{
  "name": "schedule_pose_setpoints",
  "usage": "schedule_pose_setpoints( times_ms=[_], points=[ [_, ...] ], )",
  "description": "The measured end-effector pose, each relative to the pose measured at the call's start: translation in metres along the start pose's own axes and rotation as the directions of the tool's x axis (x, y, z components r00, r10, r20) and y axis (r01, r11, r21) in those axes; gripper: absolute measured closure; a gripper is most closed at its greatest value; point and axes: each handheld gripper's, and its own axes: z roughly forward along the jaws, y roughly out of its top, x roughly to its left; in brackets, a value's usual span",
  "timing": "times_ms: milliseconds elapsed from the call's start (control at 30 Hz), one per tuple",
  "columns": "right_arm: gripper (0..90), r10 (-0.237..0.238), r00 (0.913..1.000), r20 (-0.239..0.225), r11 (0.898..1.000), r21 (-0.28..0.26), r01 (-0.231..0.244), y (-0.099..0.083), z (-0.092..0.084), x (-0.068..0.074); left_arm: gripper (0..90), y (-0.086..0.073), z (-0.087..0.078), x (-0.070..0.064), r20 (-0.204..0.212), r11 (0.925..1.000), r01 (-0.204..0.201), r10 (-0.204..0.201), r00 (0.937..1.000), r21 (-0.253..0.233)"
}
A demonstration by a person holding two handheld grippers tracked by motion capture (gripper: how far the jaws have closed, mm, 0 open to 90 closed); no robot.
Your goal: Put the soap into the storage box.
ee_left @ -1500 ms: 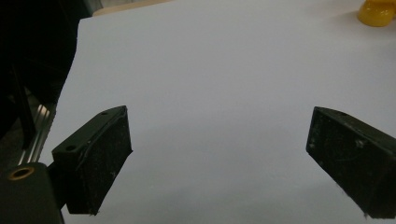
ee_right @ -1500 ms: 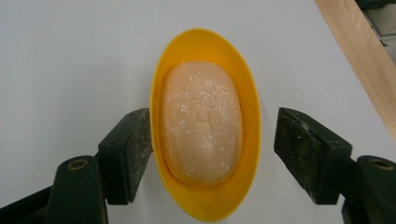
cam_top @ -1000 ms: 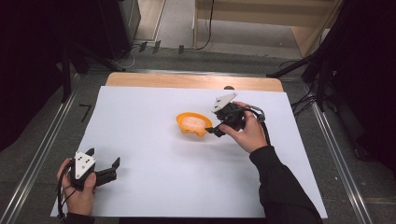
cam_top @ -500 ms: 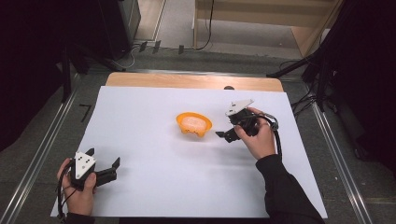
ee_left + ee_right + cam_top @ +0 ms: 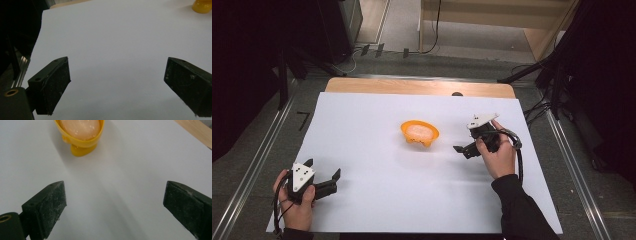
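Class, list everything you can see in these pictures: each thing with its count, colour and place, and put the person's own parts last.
Bowl: one, orange, with a pale filling, middle of the sheet, standing free.
Sheet: one, white, covering most of the table.
Table: one, pale wood, a strip showing at the far edge.
Cables: several, black, on the floor beyond the table.
Left gripper: one, black with a grey plate, near left corner, jaws open, nothing between them.
Right gripper: one, black with a grey plate, right of the bowl, jaws just opened, nothing between them.
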Motion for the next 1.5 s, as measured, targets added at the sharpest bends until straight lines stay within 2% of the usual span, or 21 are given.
schedule_pose_setpoints(
  times_ms=[433, 800, 1067, 1500],
  points=[
    [5.6, 0.033, 0.9991, 0.026, 0.999, -0.01, -0.033, -0.029, -0.014, -0.001, 7.1, 0.0, 0.0, 0.0, 0.0, 1.0, -0.003, 0.003, 1.0, 0.0],
    [6.1, 0.059, 0.9973, 0.043, 0.997, -0.046, -0.057, -0.053, -0.03, 0.003, 7.1, 0.0, 0.0, 0.0, -0.002, 1.0, -0.004, 0.004, 1.0, 0.001],
    [5.2, 0.077, 0.9946, 0.07, 0.995, -0.065, -0.072, -0.073, -0.04, 0.007, 7.1, 0.0, 0.0, 0.0, -0.001, 1.0, -0.006, 0.006, 1.0, 0.001],
    [5.9, 0.135, 0.9866, 0.092, 0.988, -0.086, -0.127, -0.107, -0.058, 0.013, 7.1, 0.0, 0.0, 0.0, -0.003, 1.0, -0.005, 0.005, 1.0, 0.002]
  ],
)
